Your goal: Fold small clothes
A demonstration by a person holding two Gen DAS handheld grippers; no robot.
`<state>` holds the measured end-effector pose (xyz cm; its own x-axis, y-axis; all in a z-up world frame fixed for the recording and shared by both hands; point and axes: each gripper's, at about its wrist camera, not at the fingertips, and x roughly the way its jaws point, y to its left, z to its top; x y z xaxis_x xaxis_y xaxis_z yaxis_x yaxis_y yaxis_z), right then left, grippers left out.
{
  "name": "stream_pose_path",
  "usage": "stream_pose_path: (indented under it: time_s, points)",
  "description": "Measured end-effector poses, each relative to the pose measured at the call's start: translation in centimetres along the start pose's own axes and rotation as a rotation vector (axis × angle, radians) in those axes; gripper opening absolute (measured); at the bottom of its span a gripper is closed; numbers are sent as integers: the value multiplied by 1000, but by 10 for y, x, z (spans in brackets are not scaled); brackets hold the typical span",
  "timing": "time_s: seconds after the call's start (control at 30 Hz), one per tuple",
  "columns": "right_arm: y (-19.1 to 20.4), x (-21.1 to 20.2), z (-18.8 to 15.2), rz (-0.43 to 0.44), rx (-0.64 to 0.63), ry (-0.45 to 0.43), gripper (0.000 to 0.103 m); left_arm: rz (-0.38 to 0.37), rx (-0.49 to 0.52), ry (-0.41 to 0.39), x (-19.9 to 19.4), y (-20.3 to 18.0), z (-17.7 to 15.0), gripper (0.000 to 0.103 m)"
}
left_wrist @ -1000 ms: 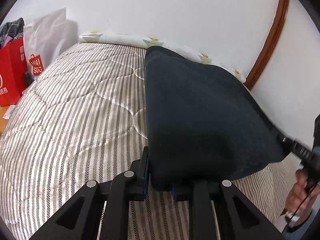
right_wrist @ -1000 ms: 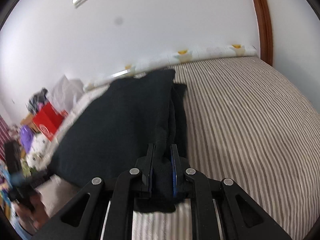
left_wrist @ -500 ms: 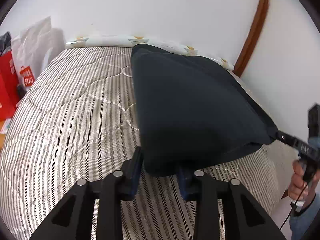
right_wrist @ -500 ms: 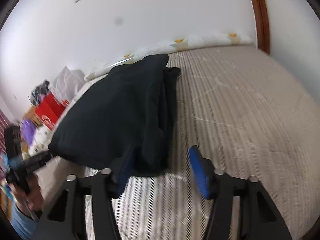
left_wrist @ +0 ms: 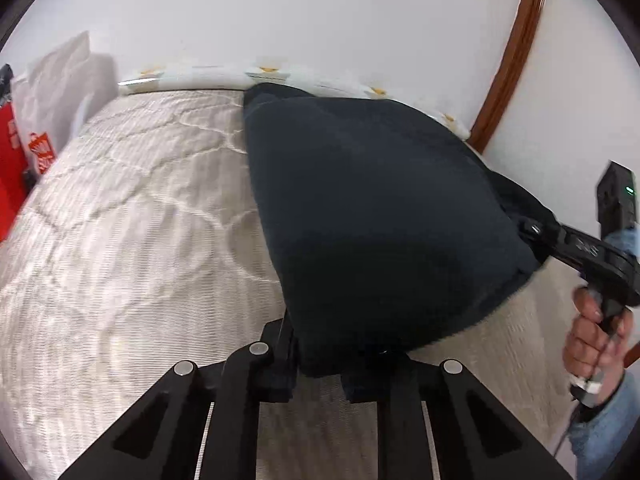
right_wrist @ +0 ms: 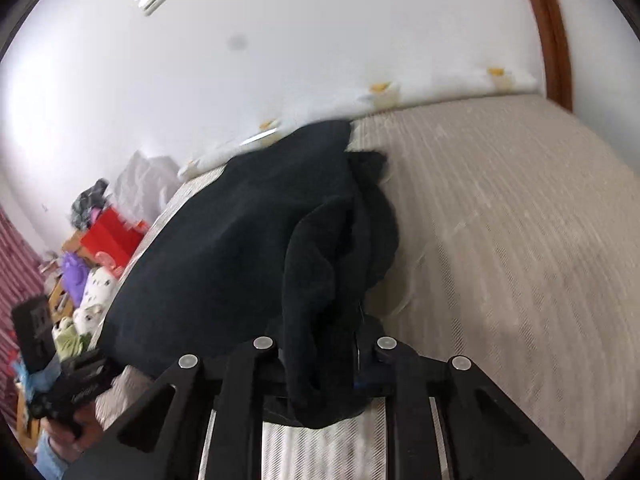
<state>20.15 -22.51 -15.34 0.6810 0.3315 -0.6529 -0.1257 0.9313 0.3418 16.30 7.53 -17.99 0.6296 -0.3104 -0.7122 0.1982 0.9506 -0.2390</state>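
1. Dark garment (left_wrist: 372,216) fills the centre-right of my left view, lying on the striped mattress (left_wrist: 132,232).
2. Left gripper (left_wrist: 320,364) is closing on its near edge; the right gripper (right_wrist: 320,360) is closing on bunched cloth.
3. I would keep both corners level and taut.
4. Only the right view shows loose folds at frame centre.

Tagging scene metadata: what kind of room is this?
Most likely a home bedroom: a striped quilted mattress against a white wall, a dark garment on it, and shopping bags beside the bed.
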Motion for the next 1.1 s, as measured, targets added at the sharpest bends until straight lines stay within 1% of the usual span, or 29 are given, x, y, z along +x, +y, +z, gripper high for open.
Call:
stream_pose_path:
  time_s: [0.03, 0.1, 0.13, 0.17, 0.27, 0.33, 0.4, 0.43, 0.47, 0.53, 0.6, 0.67, 0.73, 0.77, 0.8, 0.83, 0.87, 0.97, 1.03, 1.1]
  points:
    - [-9, 3, 6, 0, 30, 1, 18, -5, 10, 6, 3, -7, 1, 16]
    - [-23, 10, 11, 11, 75, 27, 19, 30, 41, 4, 8, -20, 2, 16]
    - [-26, 11, 9, 18, 80, 48, 21, 59, 55, 3, 8, -25, 2, 16]
    - [-27, 8, 6, 16, 75, 51, 22, 68, 57, 3, 7, -26, 1, 16]
    - [-21, -7, -10, -54, -8, 33, 23, 36, 35, 23, 2, -18, -5, 16]
    - [-19, -19, -17, -81, -45, 36, 24, 16, 32, 32, -4, -15, -10, 15]
    - [-16, -33, -17, -115, -73, 27, 24, 3, 42, 37, -13, -14, -16, 15]
    - [-11, -44, -15, -143, -92, 5, 25, 3, 51, 37, -19, -14, -18, 15]
    - [-7, -53, -13, -154, -114, -23, 26, 0, 59, 29, -28, -15, -21, 15]
    - [6, -67, -7, -157, -162, -81, 26, -13, 70, -8, -44, -18, -23, 20]
    - [15, -68, -3, -155, -188, -106, 26, -18, 77, -45, -57, -23, -20, 33]
    - [24, -59, -3, -149, -216, -112, 26, -7, 84, -91, -65, -30, -10, 36]
    - [29, -43, -9, -160, -258, -94, 26, -8, 91, -102, -61, -37, 3, 36]
    - [29, -34, -14, -191, -267, -75, 25, -4, 92, -103, -57, -38, 11, 36]
    - [24, -26, -18, -222, -266, -53, 23, 1, 97, -98, -51, -39, 17, 36]
    - [17, -17, -24, -259, -261, -22, 17, 8, 110, -82, -43, -42, 22, 36]
    - [12, -13, -27, -284, -256, -4, 17, 20, 122, -70, -36, -43, 23, 36]
    - [3, -24, -32, -265, -246, 4, 17, 98, 169, -8, -11, -44, 13, 39]
    - [3, -33, -29, -264, -251, 3, 17, 136, 215, 0, -5, -43, -1, 42]
    - [5, -39, -20, -257, -251, -7, 22, 154, 238, 3, -6, -41, -8, 44]
